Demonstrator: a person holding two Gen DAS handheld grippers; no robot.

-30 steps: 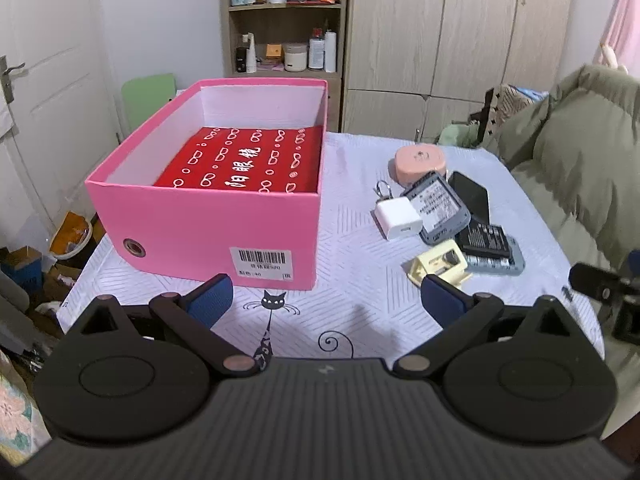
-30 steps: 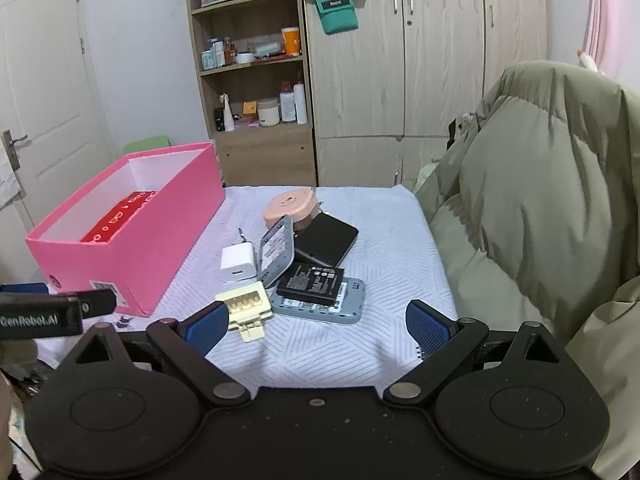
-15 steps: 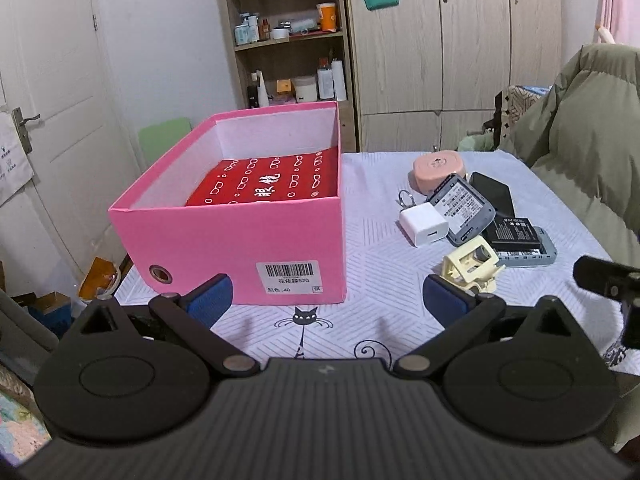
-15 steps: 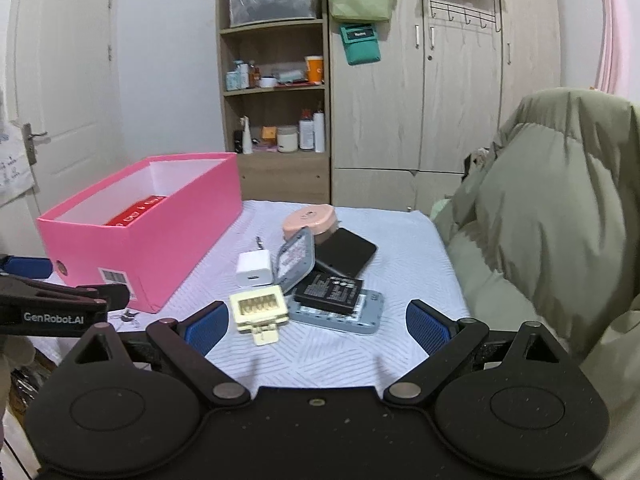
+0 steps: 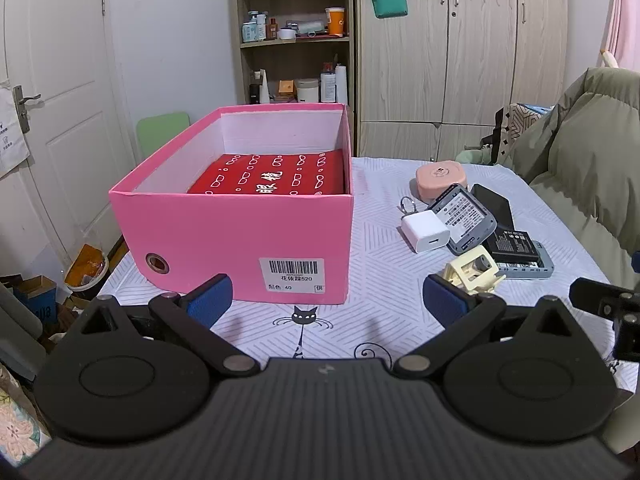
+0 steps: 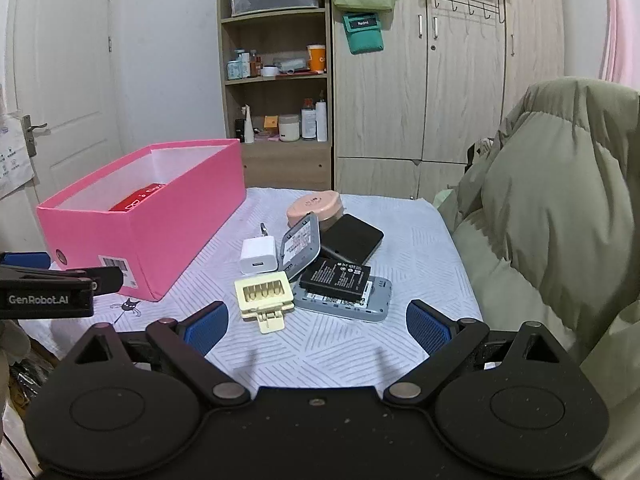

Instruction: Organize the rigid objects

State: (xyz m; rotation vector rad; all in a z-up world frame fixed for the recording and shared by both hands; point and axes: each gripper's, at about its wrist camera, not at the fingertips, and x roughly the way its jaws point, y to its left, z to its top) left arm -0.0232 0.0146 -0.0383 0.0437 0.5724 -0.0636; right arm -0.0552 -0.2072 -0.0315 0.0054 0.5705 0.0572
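You held both tongs spread wide and empty above the near edge of the worktop [image 6: 408, 216]. The left tongs [image 5: 326, 300] faced the near end wall of the pink box [image 5: 240, 240], where the barcode label sits; a red case [image 5: 272, 178] already lay inside it. The loose things sat in a cluster to the right of the pink box, well apart from its side wall.

The right tongs [image 6: 316, 328] pointed almost straight at that cluster, so your right hand was clearly the nearer one. The cream plastic holder [image 6: 264, 294] lay closest, just ahead and slightly left of the gap between the fingers, its row of slots running across your line of approach and its tab pointing back toward you. Just beside it lay the grey device [image 6: 348, 306] with a black battery [image 6: 336, 278] resting on top. Farther from you were the white charger [image 6: 259, 256], a grey cover [image 6: 301, 246] tilted up against a black slab [image 6: 352, 238], and the pink round case [image 6: 316, 206] at the back. A short forward reach would likely meet the holder first.
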